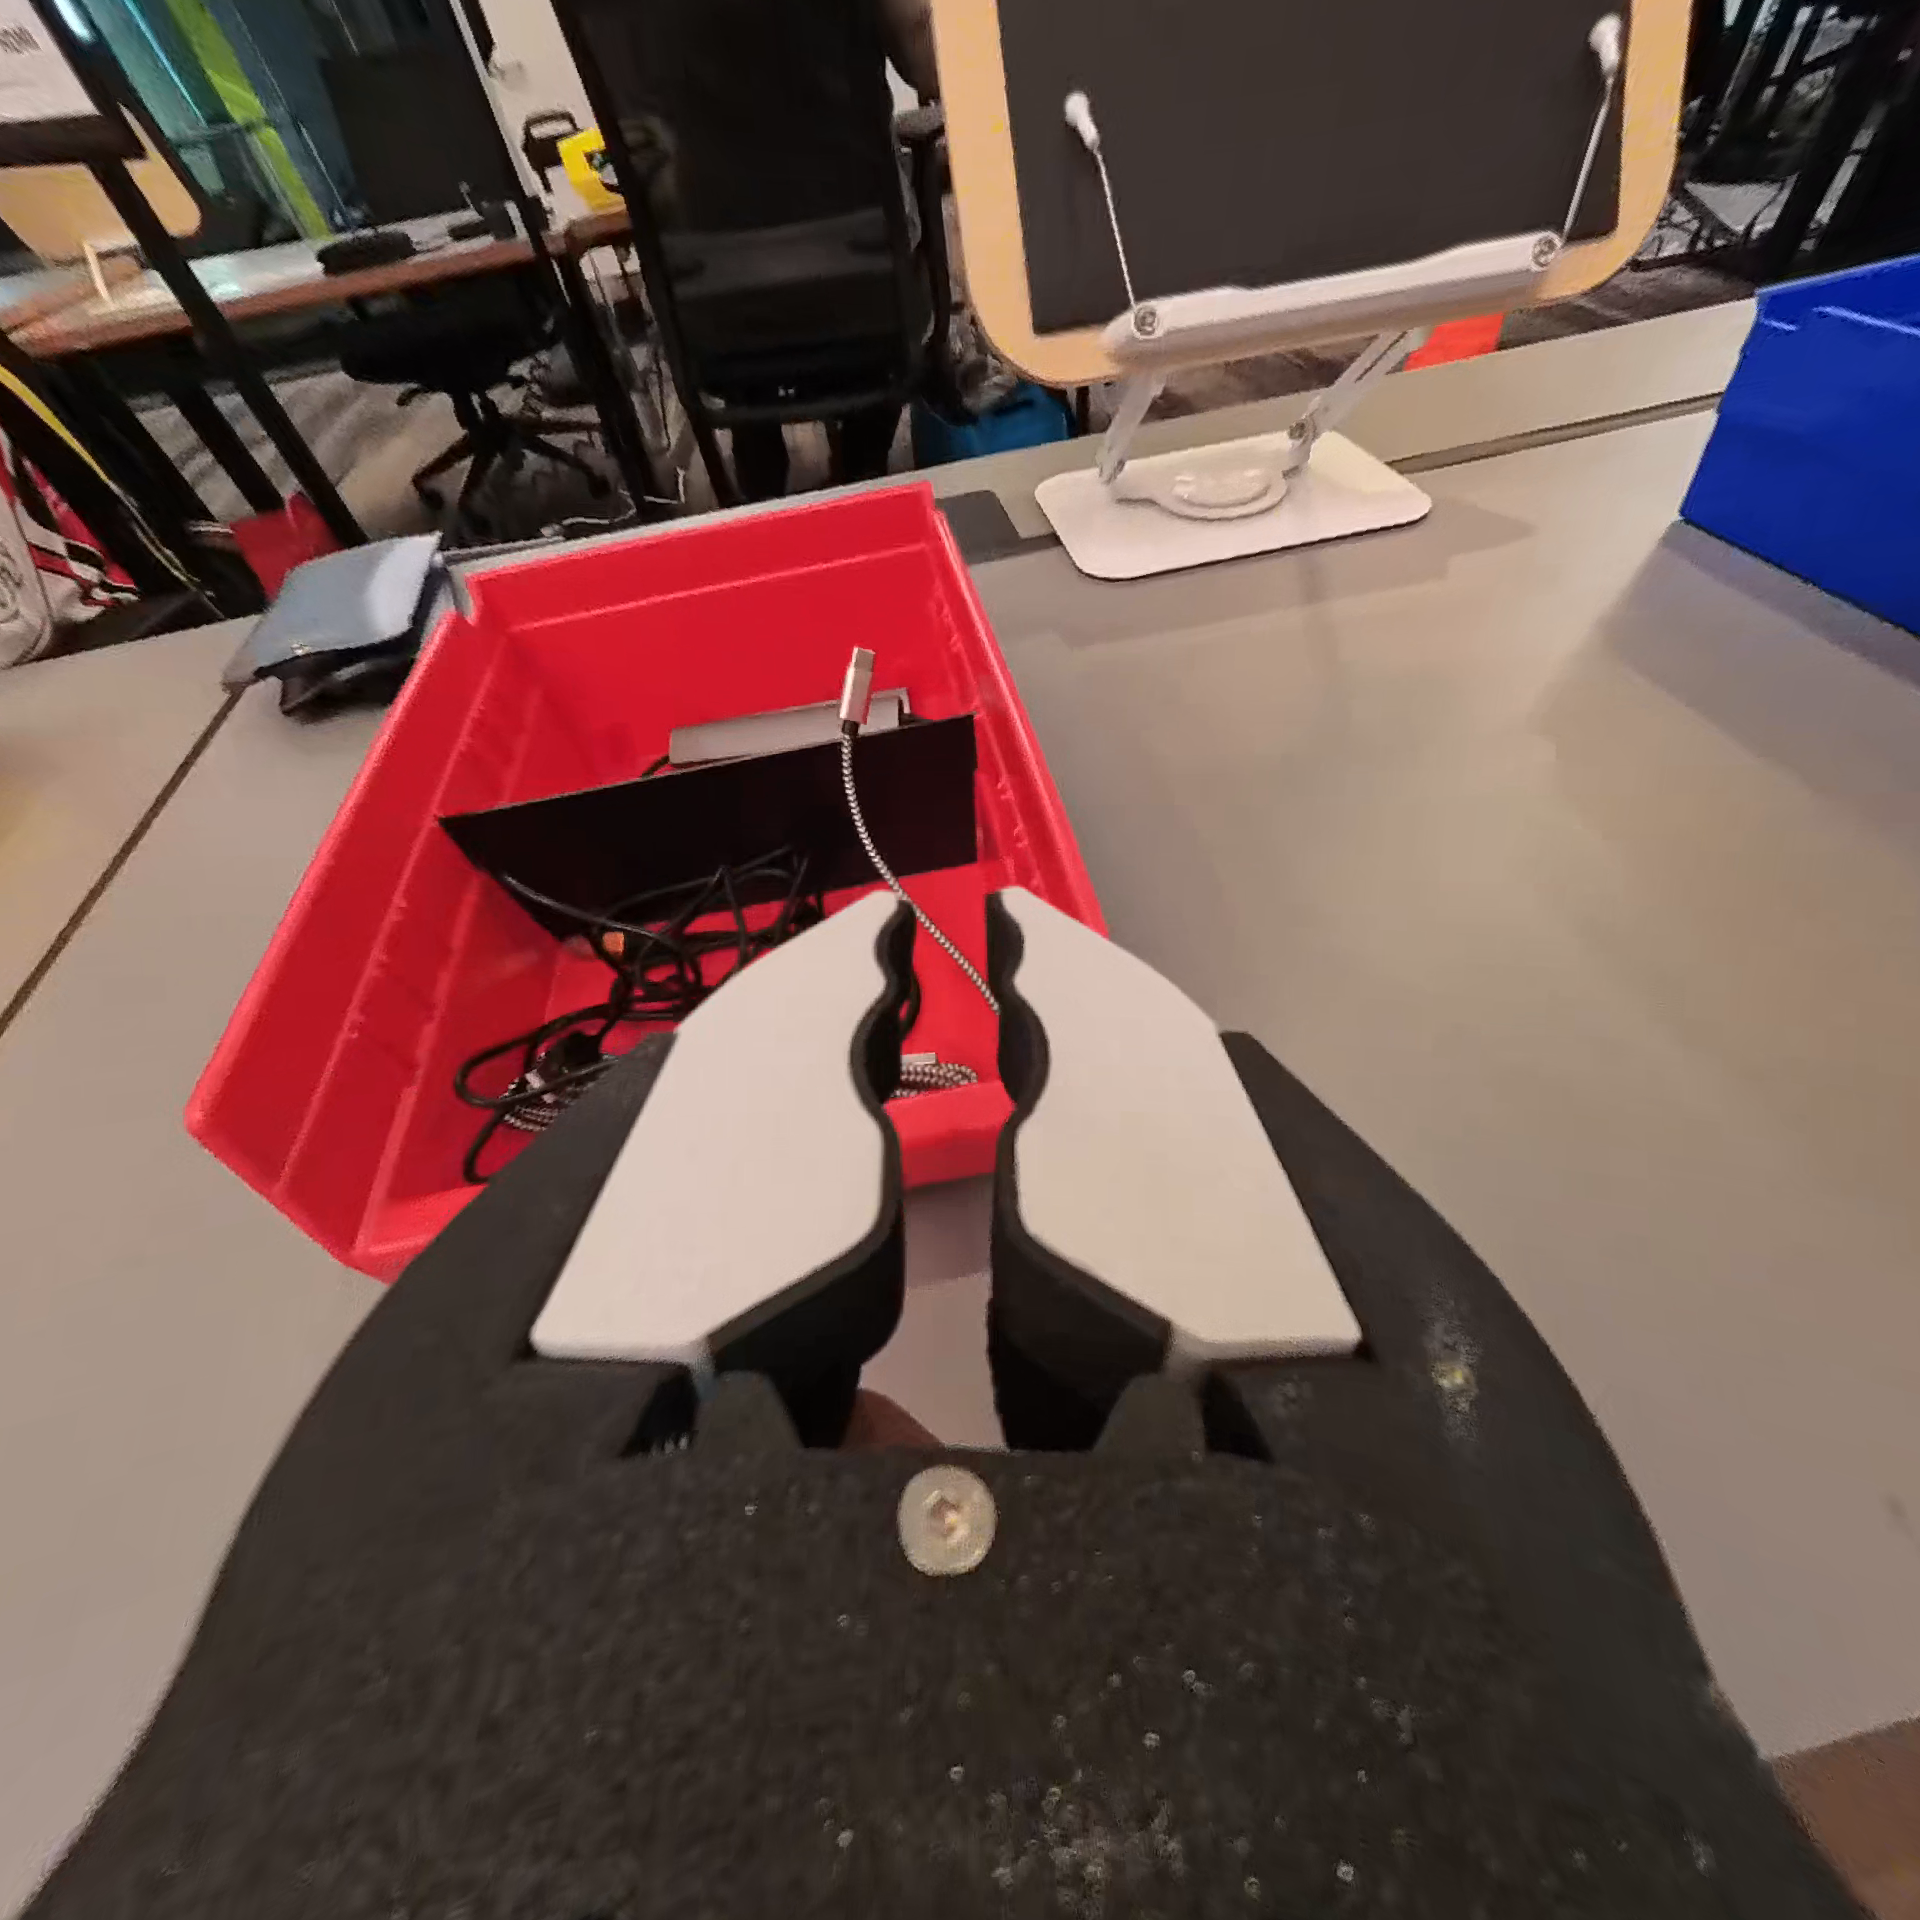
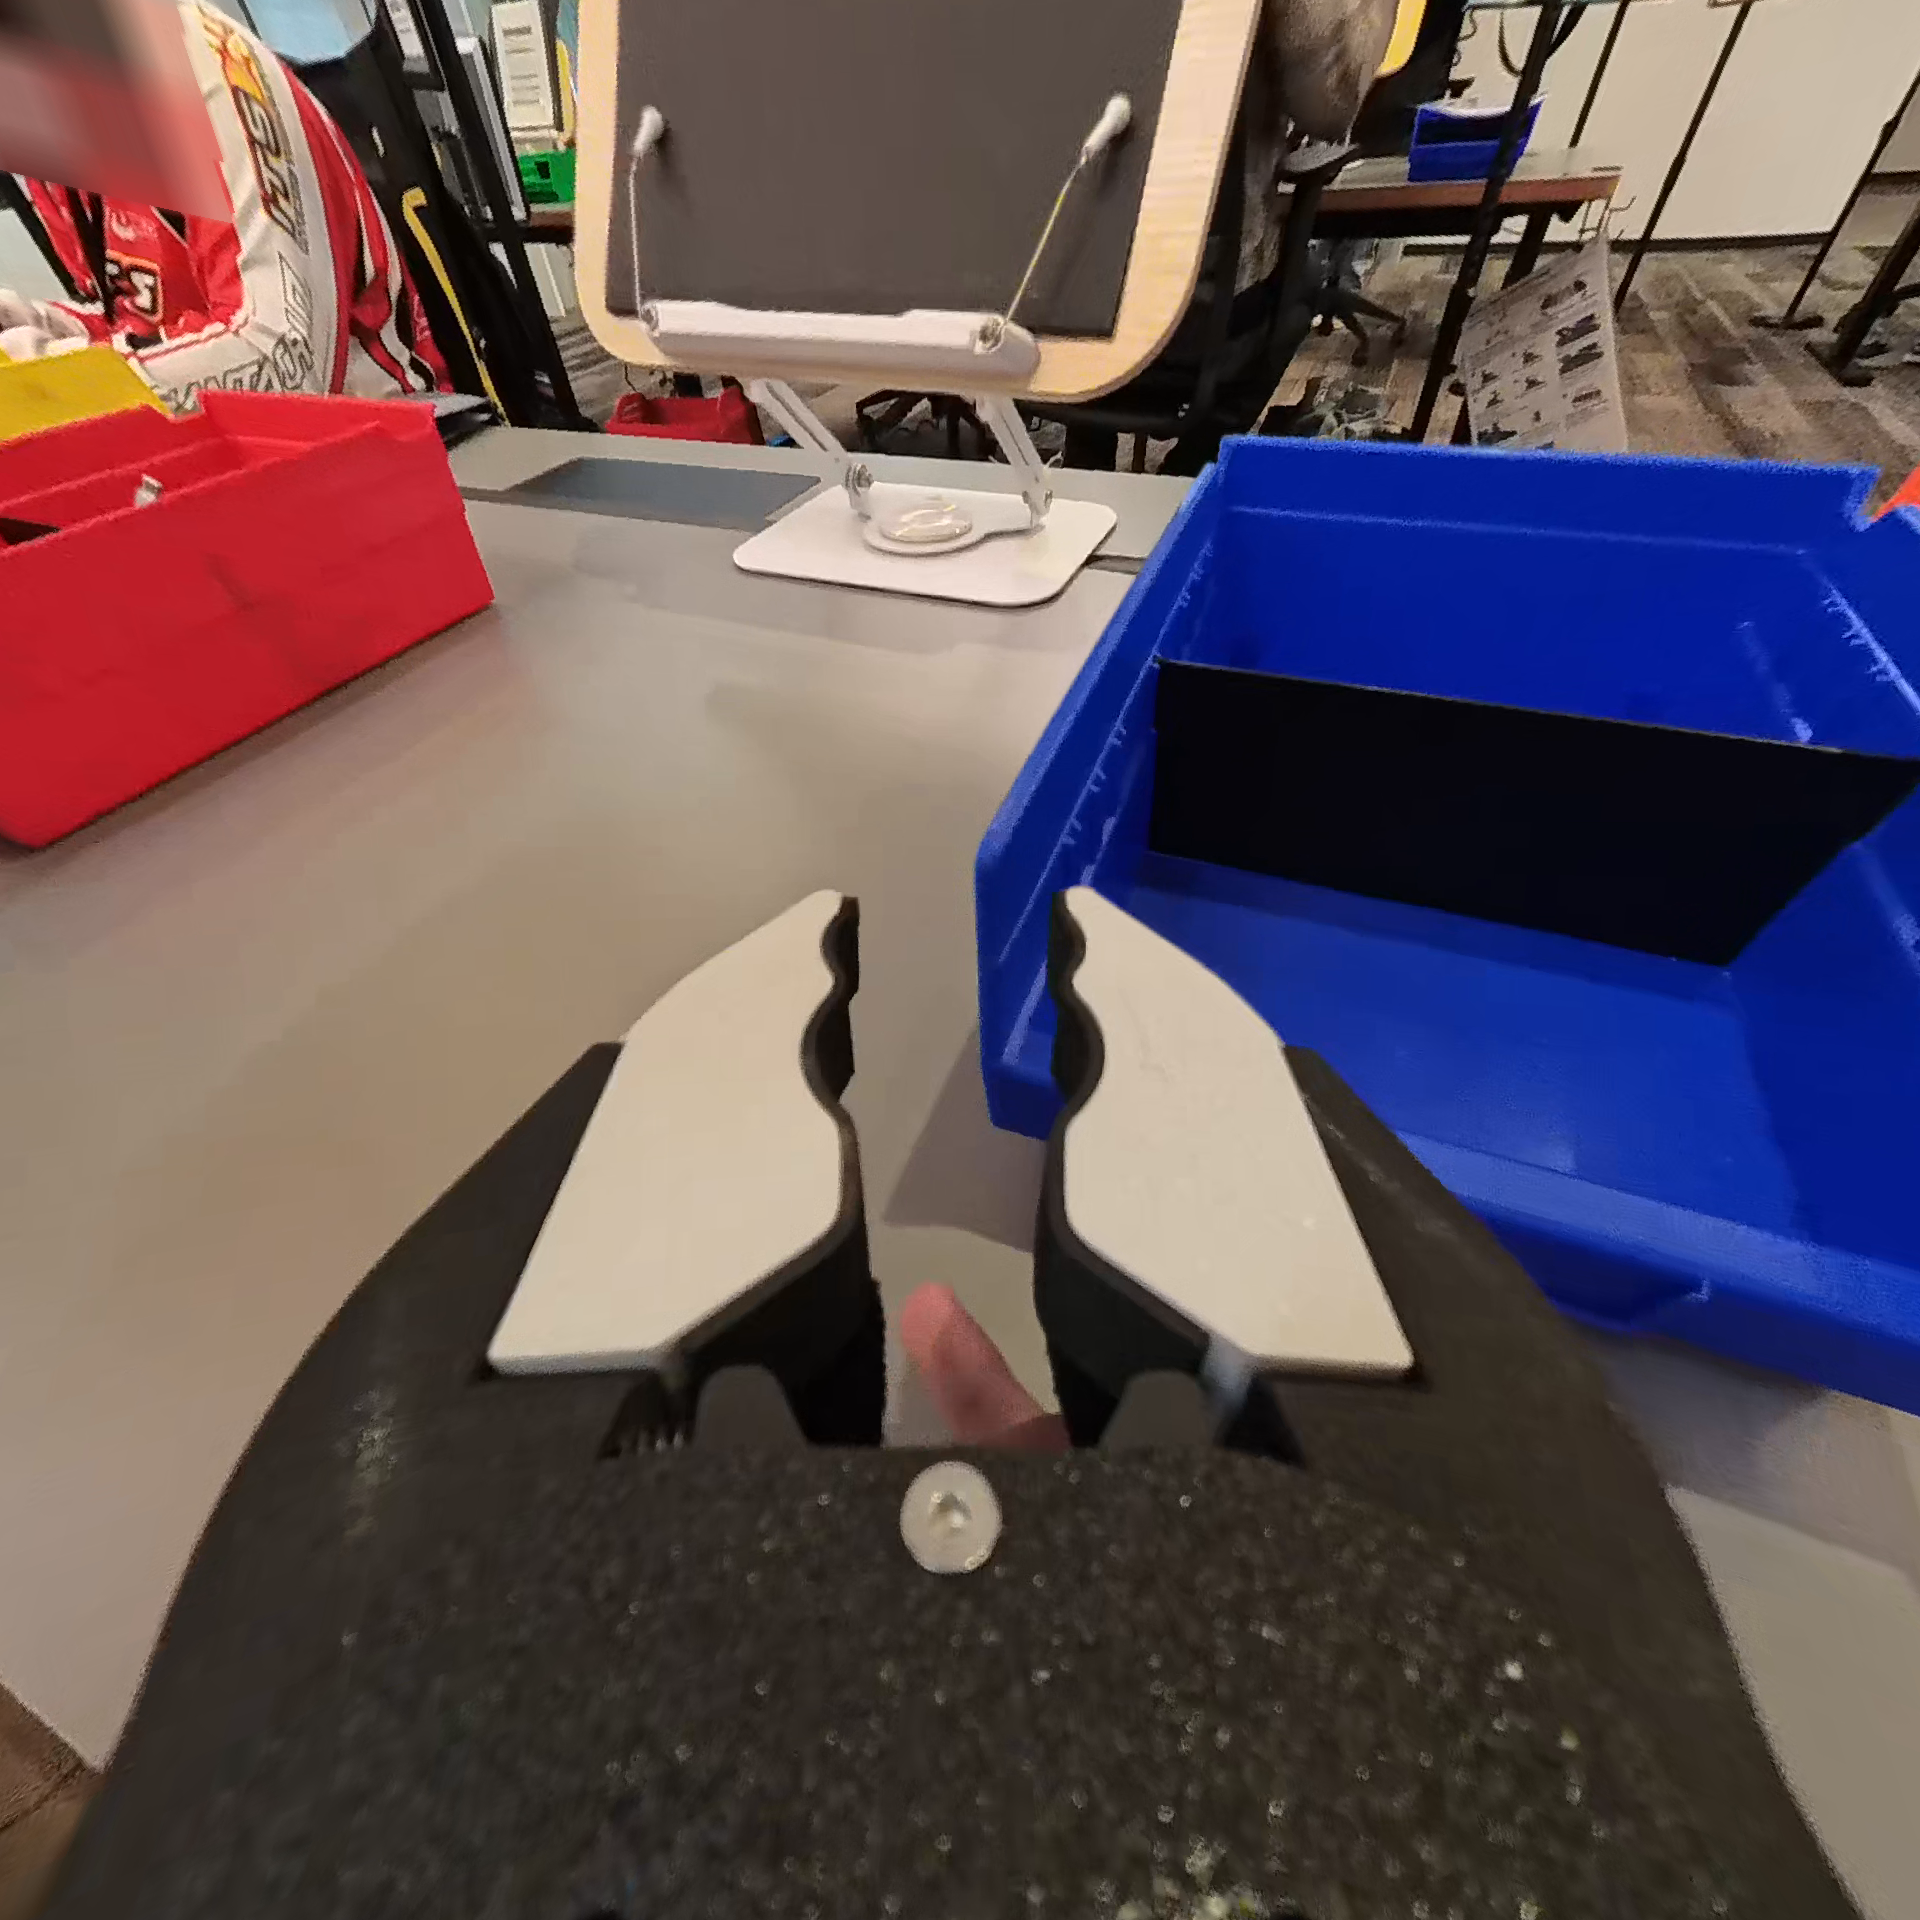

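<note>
Left wrist view: left gripper (image 1: 948,914) slightly parted, empty, above the near end of one red bin (image 1: 343,935).
Bin contents: one black divider (image 1: 727,821), one braided cable (image 1: 873,831), black cords (image 1: 665,956).
Right wrist view: right gripper (image 2: 954,914) spread, empty, beside one blue bin (image 2: 1558,1122).
Beyond: one stand (image 2: 883,260) on grey table (image 2: 623,779).

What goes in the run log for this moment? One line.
left gripper: open, above red bin of cables | right gripper: open, beside blue bin | table: book stand
</note>
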The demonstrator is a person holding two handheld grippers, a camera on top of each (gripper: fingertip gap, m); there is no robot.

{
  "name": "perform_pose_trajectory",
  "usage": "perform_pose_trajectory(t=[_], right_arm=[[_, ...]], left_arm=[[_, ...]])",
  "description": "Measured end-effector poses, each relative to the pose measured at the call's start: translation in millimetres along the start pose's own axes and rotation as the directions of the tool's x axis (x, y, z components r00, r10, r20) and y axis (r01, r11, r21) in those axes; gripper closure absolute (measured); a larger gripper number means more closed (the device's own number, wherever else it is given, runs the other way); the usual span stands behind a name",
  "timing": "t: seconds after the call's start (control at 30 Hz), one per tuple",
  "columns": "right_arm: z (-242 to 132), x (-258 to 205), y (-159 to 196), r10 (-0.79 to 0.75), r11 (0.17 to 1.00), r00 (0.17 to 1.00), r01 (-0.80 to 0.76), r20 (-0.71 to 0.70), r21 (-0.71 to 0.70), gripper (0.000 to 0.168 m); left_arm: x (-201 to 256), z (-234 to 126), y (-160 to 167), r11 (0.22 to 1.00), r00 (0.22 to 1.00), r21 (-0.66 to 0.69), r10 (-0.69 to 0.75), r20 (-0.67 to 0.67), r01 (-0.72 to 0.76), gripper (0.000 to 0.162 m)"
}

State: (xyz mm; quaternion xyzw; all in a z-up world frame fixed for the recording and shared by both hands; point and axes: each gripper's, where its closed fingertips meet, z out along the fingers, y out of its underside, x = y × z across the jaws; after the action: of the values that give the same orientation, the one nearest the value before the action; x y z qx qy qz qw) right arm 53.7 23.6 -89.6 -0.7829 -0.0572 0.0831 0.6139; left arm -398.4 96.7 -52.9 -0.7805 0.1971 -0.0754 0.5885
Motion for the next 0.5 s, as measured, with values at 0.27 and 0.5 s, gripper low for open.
perform_pose_trajectory(t=[0.27, 0.5], right_arm=[[3.4, -9.4, 9.0, 0.07, 0.997, 0.997, -0.069, 0.025, -0.042, 0.136], [3.9, -10.7, 22.4, 0.125, 0.987, 0.992, -0.12, 0.033, -0.11, 0.134]], left_arm=[[0.7, 7.1, 28.3, 0.991, 0.994, -0.134, -0.022, -0.107, 0.007, 0.14], [18.5, 7.1, 38.6, 0.978, 0.95, -0.198, -0.122, -0.288, 0.066, 0.146]])
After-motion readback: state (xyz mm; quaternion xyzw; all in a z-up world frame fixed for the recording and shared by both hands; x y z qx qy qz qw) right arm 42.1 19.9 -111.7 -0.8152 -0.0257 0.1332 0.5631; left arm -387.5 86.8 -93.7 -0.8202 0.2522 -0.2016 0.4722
